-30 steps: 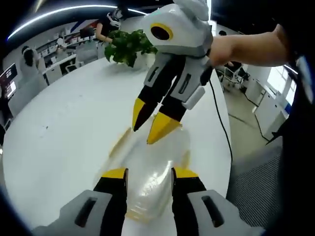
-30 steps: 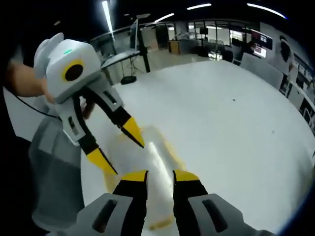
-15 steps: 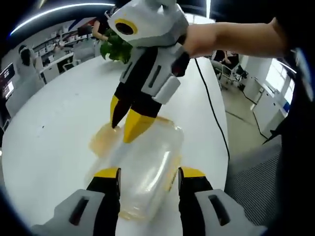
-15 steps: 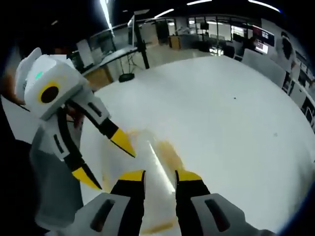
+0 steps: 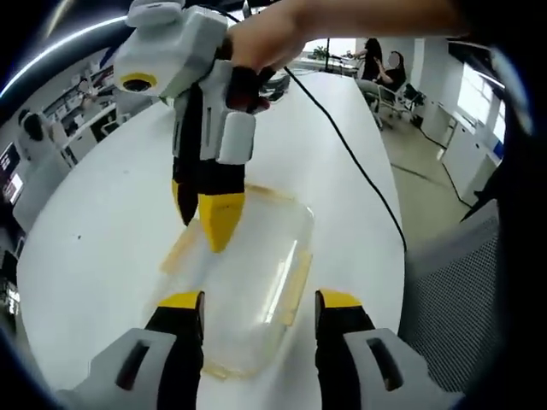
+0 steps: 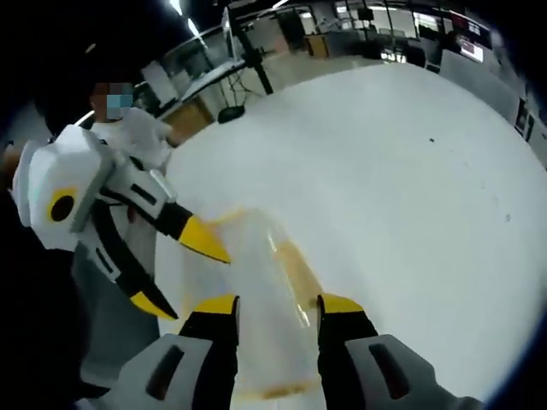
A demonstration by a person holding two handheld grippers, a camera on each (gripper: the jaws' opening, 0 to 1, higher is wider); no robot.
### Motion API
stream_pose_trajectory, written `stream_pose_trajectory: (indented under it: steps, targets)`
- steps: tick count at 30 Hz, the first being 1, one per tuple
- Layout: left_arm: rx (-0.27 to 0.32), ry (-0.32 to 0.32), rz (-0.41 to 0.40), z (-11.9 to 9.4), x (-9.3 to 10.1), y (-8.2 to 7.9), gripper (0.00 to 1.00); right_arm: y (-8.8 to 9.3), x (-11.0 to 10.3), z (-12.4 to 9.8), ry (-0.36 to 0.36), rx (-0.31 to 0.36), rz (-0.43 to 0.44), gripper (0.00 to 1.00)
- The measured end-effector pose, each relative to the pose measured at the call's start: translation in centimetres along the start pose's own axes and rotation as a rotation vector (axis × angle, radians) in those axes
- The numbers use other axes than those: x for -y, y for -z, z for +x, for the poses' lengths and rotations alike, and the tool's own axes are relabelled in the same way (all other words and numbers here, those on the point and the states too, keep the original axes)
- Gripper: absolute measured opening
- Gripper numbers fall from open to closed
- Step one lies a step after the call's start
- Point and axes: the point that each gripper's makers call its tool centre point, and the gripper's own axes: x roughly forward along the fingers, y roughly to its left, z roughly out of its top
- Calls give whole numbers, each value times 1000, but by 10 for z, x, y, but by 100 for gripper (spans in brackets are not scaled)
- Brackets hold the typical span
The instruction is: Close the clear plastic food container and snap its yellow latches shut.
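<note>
**Now both grippers close in on the container**

Starting at the fingertips: the left gripper (image 5: 258,301) has its yellow-tipped jaws spread wide, straddling the near end of the clear plastic food container (image 5: 248,273) without pinching it. A second ago those jaws stood closer together, so they have opened out. The right gripper (image 5: 207,213) has swung from a slant to nearly upright, its jaws pressed almost together, tips down at the container's far left rim. Whether they touch the plastic cannot be told. In the right gripper view its own jaws (image 6: 278,304) look spread either side of the container (image 6: 261,282), so its true state is unclear.

The lid appears to lie on the box already; yellow latches (image 5: 293,282) show as amber strips along its long sides, seemingly not snapped yet. Pressing a latch looks like the step in hand.

The container sits on the white table (image 5: 111,213), near its right edge.

No brand, label or readable writing shows.
</note>
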Motion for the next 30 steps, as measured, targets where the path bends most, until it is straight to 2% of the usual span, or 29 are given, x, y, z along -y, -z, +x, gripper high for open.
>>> stream_pose_trajectory:
  steps: [7,12,15,17,18,22,26,30]
  targets:
    - [-8,-8,32,1,1,1,53,-2,1,3,-26,-57,-34,34]
    - [-18,-21,96,2,3,1,54,-4,-1,7,-43,-97,-66,34]
    - [-12,-22,102,4,3,0,55,-2,-2,11,-56,-119,-94,35]
    - [-6,-22,102,5,2,-2,54,2,-1,13,-56,-141,-156,38]
    - [-5,-28,115,6,1,-3,54,1,-4,13,-65,-130,-128,39]
    - [-12,-44,162,6,0,-1,51,0,-3,14,-80,-137,-133,40]
    - [-9,-53,128,7,-2,-3,50,0,-4,14,-91,-148,-155,40]
    - [-4,-61,156,7,-2,-2,48,0,-6,15,-95,-173,-166,39]
